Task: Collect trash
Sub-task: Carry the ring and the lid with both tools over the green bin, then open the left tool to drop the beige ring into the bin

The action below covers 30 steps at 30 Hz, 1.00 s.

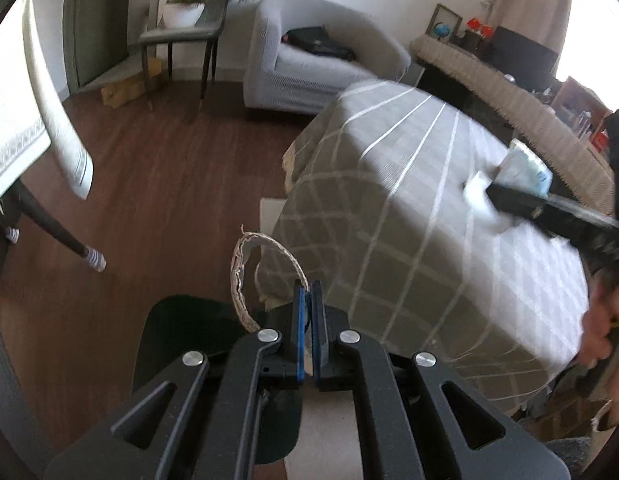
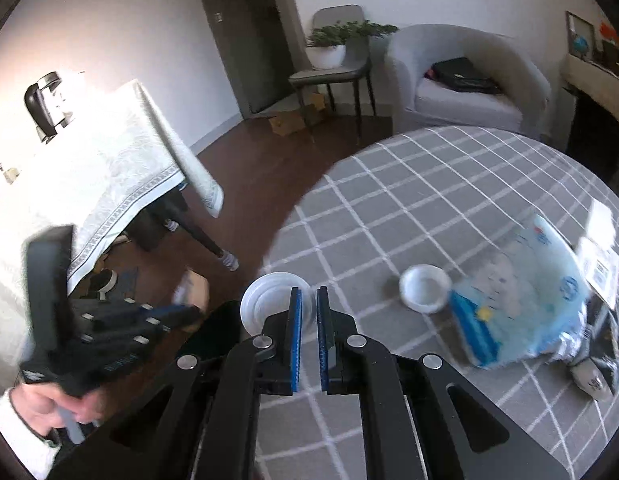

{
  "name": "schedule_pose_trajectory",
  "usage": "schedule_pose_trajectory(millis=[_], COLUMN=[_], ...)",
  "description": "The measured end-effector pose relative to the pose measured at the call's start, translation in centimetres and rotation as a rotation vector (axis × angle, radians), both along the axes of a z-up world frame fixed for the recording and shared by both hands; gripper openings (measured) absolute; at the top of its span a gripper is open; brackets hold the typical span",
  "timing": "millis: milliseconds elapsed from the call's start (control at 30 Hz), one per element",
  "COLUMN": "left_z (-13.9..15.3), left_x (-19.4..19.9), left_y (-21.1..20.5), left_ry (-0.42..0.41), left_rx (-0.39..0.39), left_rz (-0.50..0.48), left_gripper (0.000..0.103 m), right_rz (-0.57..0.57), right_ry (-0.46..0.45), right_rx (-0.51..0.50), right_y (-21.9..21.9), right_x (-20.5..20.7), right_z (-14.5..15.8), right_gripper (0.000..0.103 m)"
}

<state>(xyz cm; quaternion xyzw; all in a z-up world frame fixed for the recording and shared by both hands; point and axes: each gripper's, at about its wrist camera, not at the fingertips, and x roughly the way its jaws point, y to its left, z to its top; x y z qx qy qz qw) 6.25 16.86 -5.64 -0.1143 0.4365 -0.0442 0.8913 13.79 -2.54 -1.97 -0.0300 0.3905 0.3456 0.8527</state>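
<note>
Left wrist view: the left gripper [image 1: 308,294] pinches a torn cardboard ring [image 1: 245,276] above a dark bin [image 1: 189,328]; the right gripper [image 2: 308,300] grips a white plastic lid [image 2: 265,300] over the checked table [image 2: 429,184]. Best release comes squarely over the bin.
</note>
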Motion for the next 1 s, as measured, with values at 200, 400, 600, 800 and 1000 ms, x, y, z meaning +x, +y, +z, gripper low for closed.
schedule_pose_trajectory(millis=[200, 400, 600, 800, 1000], left_z=[-3.4, -5.9, -8.5, -11.0, -10.6], left_x=[-0.1, -0.8, -1.6, -2.0, -2.7], left_y=[2.0, 4.1, 5.3, 5.7, 5.6], left_ry=[0.074, 0.148, 0.226, 0.295, 0.292], left_rx=[-0.014, -0.028, -0.014, 0.001, 0.019], left_rz=[0.020, 0.032, 0.027, 0.000, -0.026], left_gripper=[0.004, 0.004, 0.004, 0.004, 0.016], right_rz=[0.055, 0.113, 0.155, 0.182, 0.197], right_ry=[0.002, 0.011, 0.024, 0.045, 0.062], right_rx=[0.001, -0.009, -0.039, -0.076, -0.108], right_y=[3.3, 7.0, 10.2, 12.8, 14.6], right_x=[-0.5, -1.4, -2.0, -2.3, -2.3], right_z=[0.0, -0.6, -1.5, -2.6, -3.9], right_gripper=[0.007, 0.007, 0.007, 0.007, 0.007])
